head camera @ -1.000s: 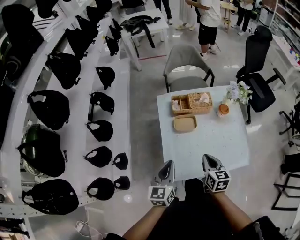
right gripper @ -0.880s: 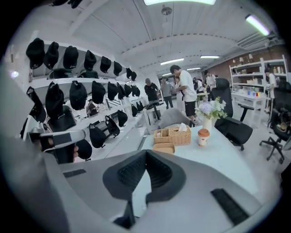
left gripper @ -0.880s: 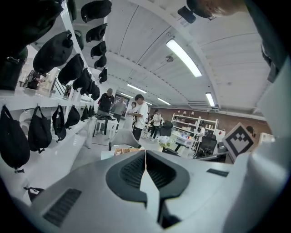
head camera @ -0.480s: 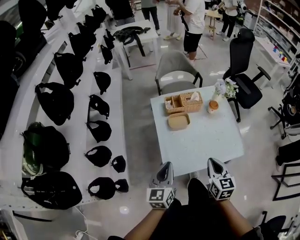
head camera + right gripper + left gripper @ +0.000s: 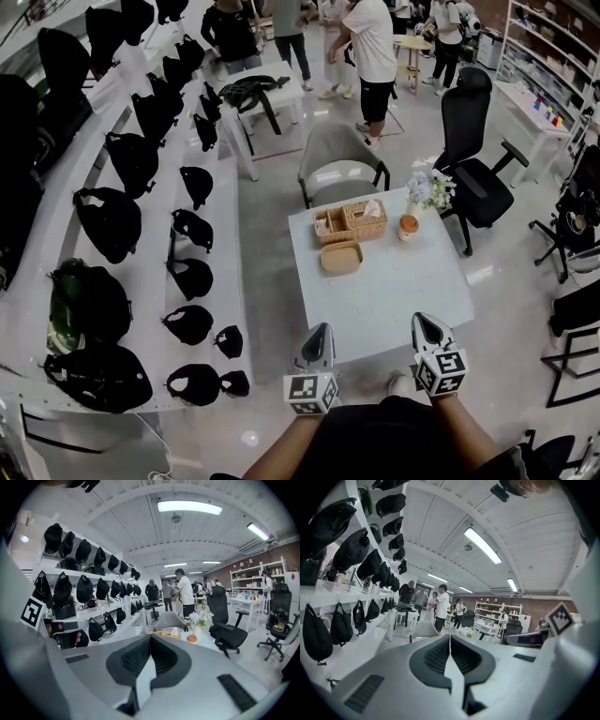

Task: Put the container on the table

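Left gripper (image 5: pixel 321 332) and right gripper (image 5: pixel 424 321) are hovering — jaws pressed together, empty. A container (image 5: pixel 341 257) is sitting on the table (image 5: pixel 403 286).

The near half of the white table (image 5: pixel 403 300) is bare, with room to reach in. At its far end stand a woven basket (image 5: pixel 352 221), a tan container (image 5: pixel 341 257), an orange cup (image 5: pixel 408 227) and flowers (image 5: pixel 429 190). A grey chair (image 5: pixel 337 161) blocks the far side.

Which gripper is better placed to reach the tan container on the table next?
Probably the left gripper: the tan container lies almost straight ahead of it, while the right gripper sits farther to the side. Both are shut and empty.
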`<state>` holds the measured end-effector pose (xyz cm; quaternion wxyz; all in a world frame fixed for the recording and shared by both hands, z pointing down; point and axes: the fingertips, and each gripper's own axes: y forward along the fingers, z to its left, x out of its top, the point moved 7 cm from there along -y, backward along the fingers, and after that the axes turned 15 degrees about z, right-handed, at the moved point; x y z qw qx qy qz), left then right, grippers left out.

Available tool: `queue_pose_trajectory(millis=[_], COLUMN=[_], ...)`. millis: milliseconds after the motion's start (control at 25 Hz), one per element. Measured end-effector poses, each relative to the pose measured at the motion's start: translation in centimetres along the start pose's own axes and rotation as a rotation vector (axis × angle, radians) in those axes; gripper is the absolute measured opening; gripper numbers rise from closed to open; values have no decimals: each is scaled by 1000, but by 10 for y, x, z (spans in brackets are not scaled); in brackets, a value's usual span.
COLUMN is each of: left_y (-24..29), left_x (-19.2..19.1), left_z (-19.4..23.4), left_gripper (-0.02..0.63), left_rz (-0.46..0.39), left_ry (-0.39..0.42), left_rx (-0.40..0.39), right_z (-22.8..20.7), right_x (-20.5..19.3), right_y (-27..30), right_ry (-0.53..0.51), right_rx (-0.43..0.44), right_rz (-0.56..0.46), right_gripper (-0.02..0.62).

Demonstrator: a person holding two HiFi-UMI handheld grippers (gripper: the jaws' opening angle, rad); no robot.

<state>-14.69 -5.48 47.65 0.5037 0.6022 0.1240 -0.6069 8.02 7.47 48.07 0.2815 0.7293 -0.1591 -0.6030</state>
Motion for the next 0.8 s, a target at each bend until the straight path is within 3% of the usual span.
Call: queue_pose_trajectory(millis=[800], left_y=[51], left_x=[17], left_z=[-76], left_gripper=[11], left_rz=[-9], left_ry=[12], left_rx=[89], right_z=[-104], right_x=[20], right_y=[-8], right_ry=[-46], right_rx=[65], right_rz=[-23], right_gripper=[-2])
